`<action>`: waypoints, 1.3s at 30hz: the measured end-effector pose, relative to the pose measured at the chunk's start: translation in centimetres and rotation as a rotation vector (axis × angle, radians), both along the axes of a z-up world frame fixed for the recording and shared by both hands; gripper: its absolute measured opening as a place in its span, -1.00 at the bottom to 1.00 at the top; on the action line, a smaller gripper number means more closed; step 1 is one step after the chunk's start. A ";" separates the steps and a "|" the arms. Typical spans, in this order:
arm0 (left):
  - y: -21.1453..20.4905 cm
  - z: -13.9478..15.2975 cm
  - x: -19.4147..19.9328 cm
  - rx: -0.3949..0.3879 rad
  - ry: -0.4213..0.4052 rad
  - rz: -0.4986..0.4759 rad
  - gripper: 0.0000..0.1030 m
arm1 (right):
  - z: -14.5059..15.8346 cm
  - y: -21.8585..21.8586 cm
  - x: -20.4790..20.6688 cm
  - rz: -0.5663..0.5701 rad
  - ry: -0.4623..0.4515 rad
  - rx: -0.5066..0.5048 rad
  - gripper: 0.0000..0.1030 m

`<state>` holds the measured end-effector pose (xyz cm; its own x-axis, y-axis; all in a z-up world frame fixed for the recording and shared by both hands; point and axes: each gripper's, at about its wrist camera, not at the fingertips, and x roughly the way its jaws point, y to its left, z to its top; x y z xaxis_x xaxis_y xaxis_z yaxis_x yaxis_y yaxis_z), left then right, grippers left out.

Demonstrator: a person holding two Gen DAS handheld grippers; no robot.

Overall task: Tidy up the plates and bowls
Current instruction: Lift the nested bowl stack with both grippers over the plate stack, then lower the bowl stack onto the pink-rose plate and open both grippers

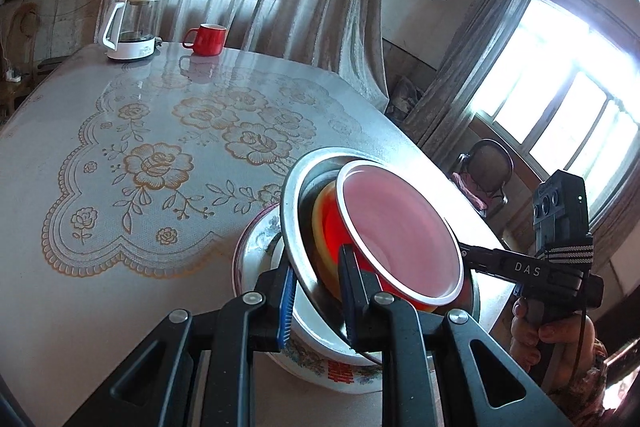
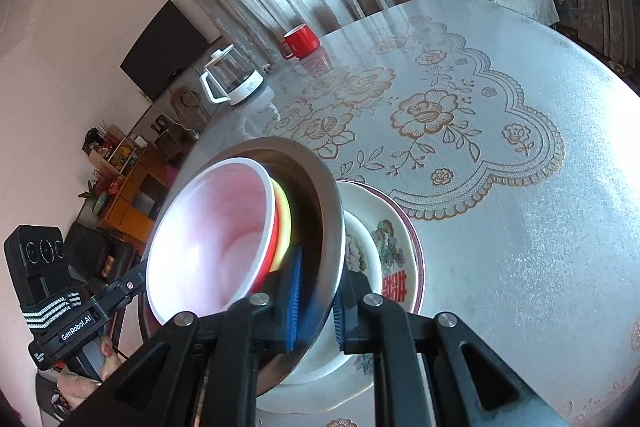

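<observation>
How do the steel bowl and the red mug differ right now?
The steel bowl is tilted, clamped at its rim by both the left gripper and right gripper; the red mug stands upright, untouched. The steel bowl holds nested bowls; the red mug holds nothing visible. The steel bowl looks wider.

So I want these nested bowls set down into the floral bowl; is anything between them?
Nothing visible. The steel bowl, gripped on opposite rims by the left gripper and right gripper, hangs tilted directly over the floral bowl, whose visible interior looks empty. The mug and kettle stand far across the table.
</observation>
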<state>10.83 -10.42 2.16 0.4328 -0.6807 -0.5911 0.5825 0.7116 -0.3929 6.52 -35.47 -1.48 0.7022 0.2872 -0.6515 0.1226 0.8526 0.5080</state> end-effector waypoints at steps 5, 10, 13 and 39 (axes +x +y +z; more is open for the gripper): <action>-0.8 -0.5 0.4 0.015 0.011 -0.014 -0.63 | -1.0 -0.6 -0.2 -0.025 0.016 0.023 -0.76; -1.1 -0.8 0.7 0.021 0.017 -0.015 -0.63 | -1.6 -0.9 -0.3 -0.032 0.030 0.026 -0.75; -1.2 -0.9 0.7 0.023 0.012 -0.007 -0.63 | -1.7 -0.8 -0.3 -0.026 0.039 0.022 -0.75; -1.2 -3.7 1.7 0.095 0.046 0.036 -0.58 | -2.3 0.3 0.6 -0.027 0.089 -0.036 -0.69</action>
